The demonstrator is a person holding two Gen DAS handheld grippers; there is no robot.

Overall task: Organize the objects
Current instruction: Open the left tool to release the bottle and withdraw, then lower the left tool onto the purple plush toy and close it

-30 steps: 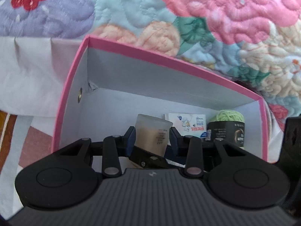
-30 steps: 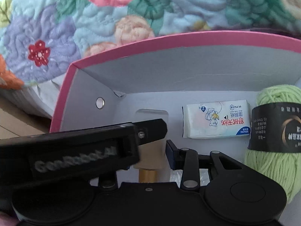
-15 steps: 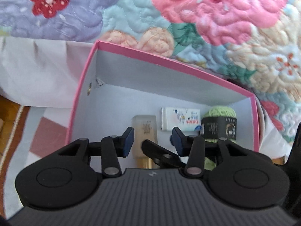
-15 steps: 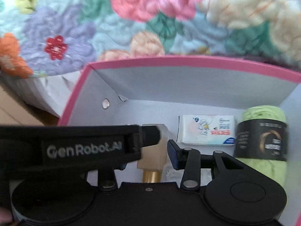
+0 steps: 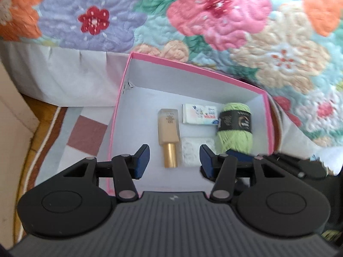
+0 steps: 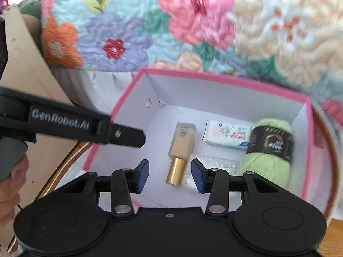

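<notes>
A pink box [image 5: 193,66] with a white inside stands against the bed. On its floor lie a beige bottle with a gold cap [image 5: 168,128], a tissue pack [image 5: 199,117], a green yarn ball with a black band [image 5: 234,128] and a clear white packet [image 5: 193,152]. My left gripper [image 5: 173,160] hovers above the box, its jaws opening, nothing between the pads. My right gripper [image 6: 170,173] hangs beside it, open and empty, above the bottle [image 6: 183,143]. One finger [image 6: 128,137] of the left gripper crosses the right wrist view.
A floral quilt [image 5: 214,10] with a white bed skirt [image 5: 64,75] fills the far side. A patterned rug [image 5: 85,132] and wooden floor lie left of the box. A beige panel [image 6: 25,64] stands at the left. A hand [image 6: 12,184] grips the left handle.
Both grippers have risen and drawn back from the box. The left one let go of the bottle, which now lies flat on the box floor. Both jaws stand wider.
</notes>
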